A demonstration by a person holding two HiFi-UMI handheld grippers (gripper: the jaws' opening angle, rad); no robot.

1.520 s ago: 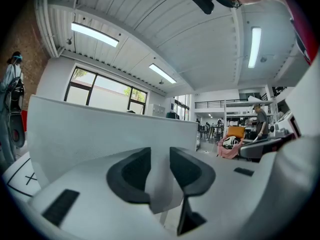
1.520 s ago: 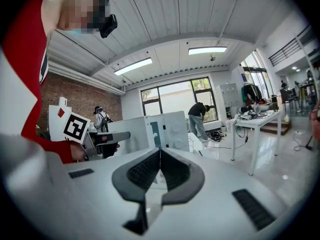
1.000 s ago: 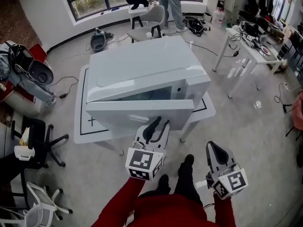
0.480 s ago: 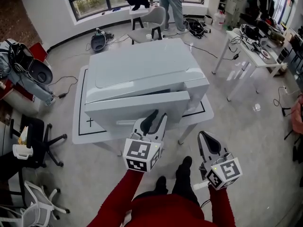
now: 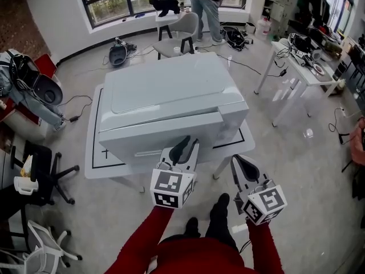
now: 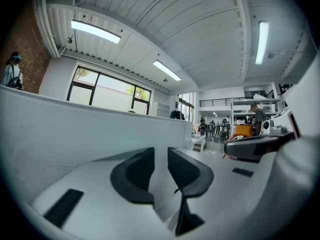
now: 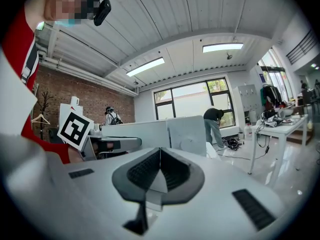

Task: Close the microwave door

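The white microwave point(image 5: 165, 90) stands on a white table point(image 5: 242, 137). Its door point(image 5: 154, 137) lies almost flush with the body, with a thin dark seam along the top right. My left gripper point(image 5: 184, 144) points at the door front with its tips at or touching the panel. Its jaws are closing, with a gap and nothing between them. In the left gripper view the door point(image 6: 75, 134) fills the left side, just past the left gripper point(image 6: 160, 154). My right gripper point(image 5: 242, 163) is shut and empty, hanging off the table's right front corner. The right gripper point(image 7: 160, 153) faces the microwave's side point(image 7: 192, 131).
The person's shoes point(image 5: 219, 204) stand just before the table. A white desk point(image 5: 302, 56) with clutter is at the right and a grey chair point(image 5: 177, 30) is behind the microwave. A person point(image 5: 205, 4) stands by the window. A black office chair point(image 5: 43, 170) is at the left.
The door has swung from partly open to nearly flush. My left gripper followed it forward. My right gripper moved forward and to the left, toward the table corner.
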